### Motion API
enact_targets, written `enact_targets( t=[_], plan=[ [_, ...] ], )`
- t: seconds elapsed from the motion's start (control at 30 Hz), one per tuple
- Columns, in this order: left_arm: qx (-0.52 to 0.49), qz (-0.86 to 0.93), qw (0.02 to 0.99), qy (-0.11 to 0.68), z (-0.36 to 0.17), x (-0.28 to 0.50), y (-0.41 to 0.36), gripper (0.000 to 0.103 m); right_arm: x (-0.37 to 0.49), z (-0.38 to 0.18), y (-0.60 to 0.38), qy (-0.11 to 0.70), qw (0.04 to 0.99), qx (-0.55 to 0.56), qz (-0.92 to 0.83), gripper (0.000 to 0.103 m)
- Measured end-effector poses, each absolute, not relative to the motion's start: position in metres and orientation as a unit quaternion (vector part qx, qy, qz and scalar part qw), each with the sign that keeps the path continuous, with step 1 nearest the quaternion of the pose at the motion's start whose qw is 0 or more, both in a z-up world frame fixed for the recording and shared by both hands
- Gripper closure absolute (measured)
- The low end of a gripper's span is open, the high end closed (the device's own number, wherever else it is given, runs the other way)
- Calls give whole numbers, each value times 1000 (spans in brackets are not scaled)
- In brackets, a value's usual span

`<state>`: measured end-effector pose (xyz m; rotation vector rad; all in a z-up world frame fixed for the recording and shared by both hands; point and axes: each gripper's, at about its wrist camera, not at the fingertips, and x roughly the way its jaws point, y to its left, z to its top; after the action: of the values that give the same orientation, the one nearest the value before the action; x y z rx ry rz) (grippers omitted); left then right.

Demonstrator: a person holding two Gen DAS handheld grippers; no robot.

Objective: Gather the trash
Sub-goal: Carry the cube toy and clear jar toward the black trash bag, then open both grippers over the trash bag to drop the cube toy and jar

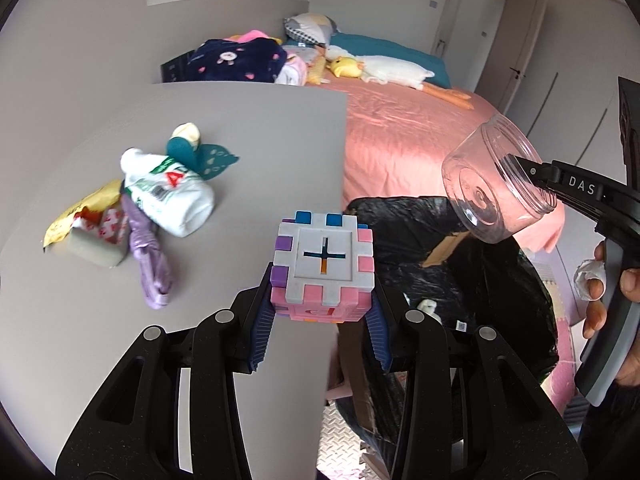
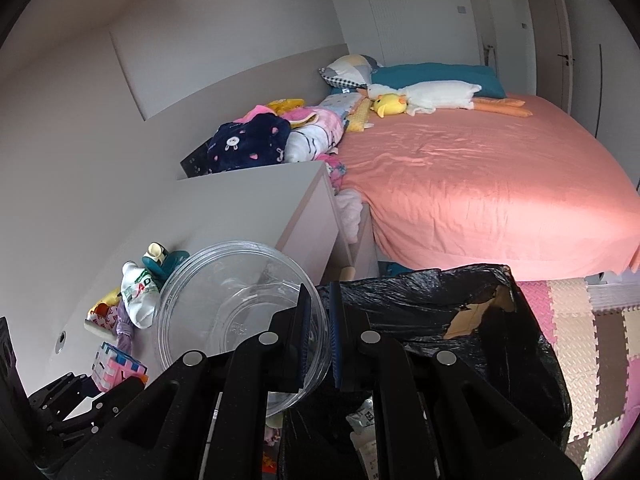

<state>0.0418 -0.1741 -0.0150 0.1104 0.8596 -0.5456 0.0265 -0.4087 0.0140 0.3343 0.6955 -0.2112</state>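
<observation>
My left gripper [image 1: 322,316] is clamped on a pink, white and purple block cube [image 1: 323,266], held above the near edge of the grey tabletop [image 1: 240,140], just beside the black-lined trash bin [image 1: 440,280]. My right gripper [image 2: 320,336] is pinched together on the rim of a clear plastic jar [image 2: 240,304], one pad inside the wall and one outside, the jar tilted over that bin. Away from the bin on the tabletop lie a white bottle [image 1: 168,194], a yellow wrapper [image 1: 86,210] and a lilac bundle [image 1: 150,260]; beyond the bin stands the pink bed [image 2: 480,184].
</observation>
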Motion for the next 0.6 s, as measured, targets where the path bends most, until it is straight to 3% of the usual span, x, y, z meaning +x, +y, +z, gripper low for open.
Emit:
enact_targets(
  t=[0.6],
  plan=[
    [86,-337,841,415,-15,20,-251,63,-13,15,-466,338,910,175,-165,93]
  ],
)
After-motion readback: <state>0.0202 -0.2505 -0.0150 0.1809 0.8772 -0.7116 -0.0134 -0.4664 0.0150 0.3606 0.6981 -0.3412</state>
